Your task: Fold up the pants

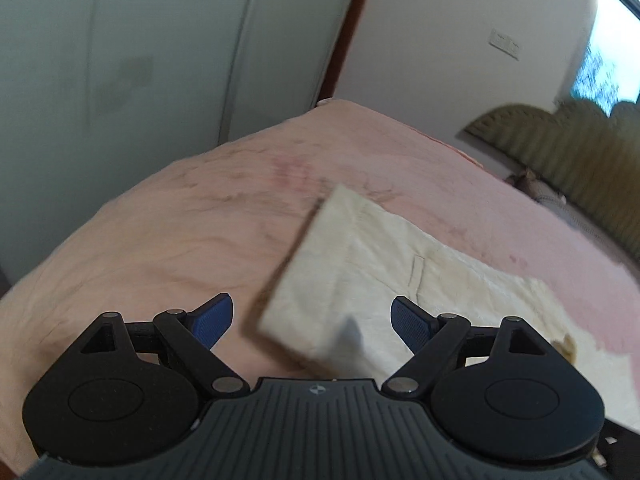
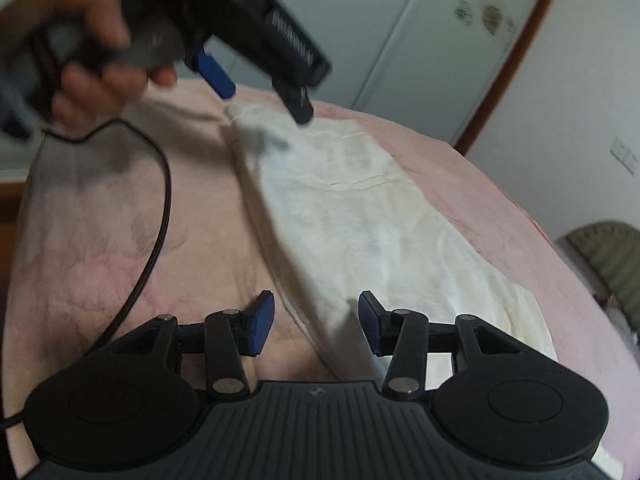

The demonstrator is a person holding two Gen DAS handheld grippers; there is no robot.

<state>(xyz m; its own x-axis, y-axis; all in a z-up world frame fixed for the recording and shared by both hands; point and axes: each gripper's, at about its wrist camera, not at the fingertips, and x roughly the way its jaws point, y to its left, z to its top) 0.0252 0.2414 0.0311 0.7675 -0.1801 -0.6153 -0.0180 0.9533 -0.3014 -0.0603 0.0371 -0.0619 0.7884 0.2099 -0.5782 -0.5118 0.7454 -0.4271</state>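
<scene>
I am holding my left fingers point(image 1: 312, 320) wide and right fingers point(image 2: 316, 322) half-open, both empty, pants point(image 2: 360, 220) lying just ahead on the bed point(image 1: 160, 240).

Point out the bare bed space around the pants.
Bare pink bedspread lies between the cream pants and the wardrobe-side edge. In the right wrist view, a black cable crosses that side. The strip toward the green headboard is narrower.

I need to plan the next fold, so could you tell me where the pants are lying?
The pants lie flat on the pink bedcover, right of centre in both wrist views, stretching from the right claw toward the wardrobe.
</scene>
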